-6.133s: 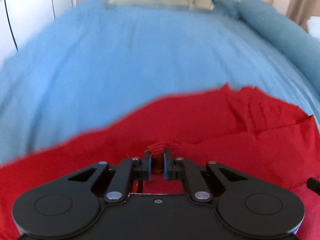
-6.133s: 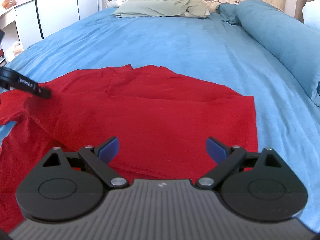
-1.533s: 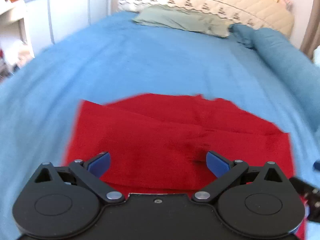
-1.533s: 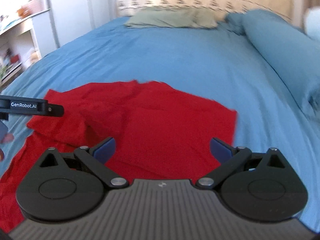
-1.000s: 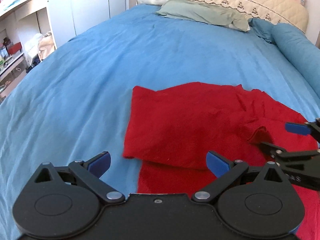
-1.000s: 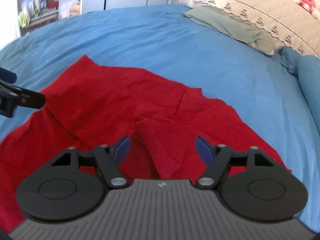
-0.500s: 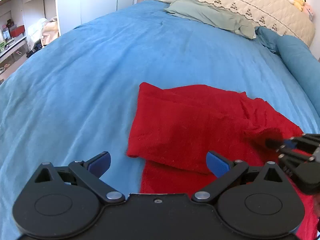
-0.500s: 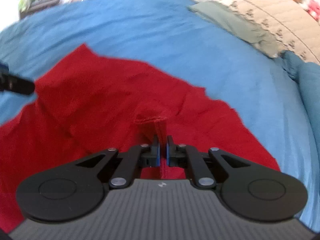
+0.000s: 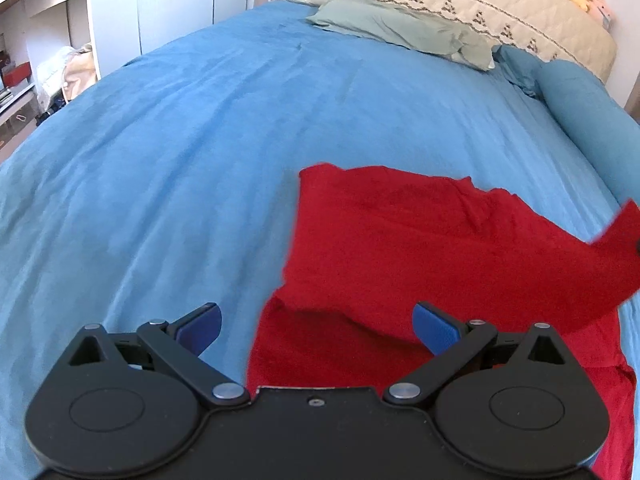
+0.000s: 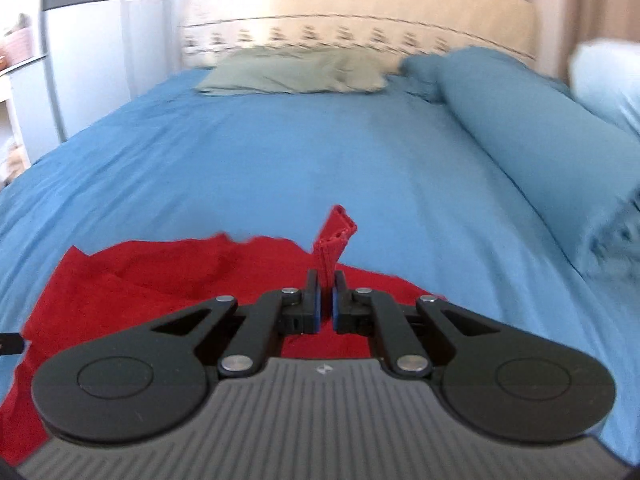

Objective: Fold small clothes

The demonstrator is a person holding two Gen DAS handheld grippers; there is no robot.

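Right gripper (image 10: 326, 286) pinches red knit garment's (image 10: 334, 236) stitched hem.

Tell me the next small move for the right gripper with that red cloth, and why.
Probably carry the pinched flap across and lay it over the rest. The right gripper is shut on a hem of the red garment, whose right side is lifted off the blue bedspread, while the left gripper hangs open, holding nothing.

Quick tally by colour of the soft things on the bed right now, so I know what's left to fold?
Red: 1, the red garment, a hemmed end pinched in the right gripper
Grey-green: 1, the pillow by the headboard
Blue: 1, the rolled blue bedding along the right side, besides the blue sheet itself
Total: 3
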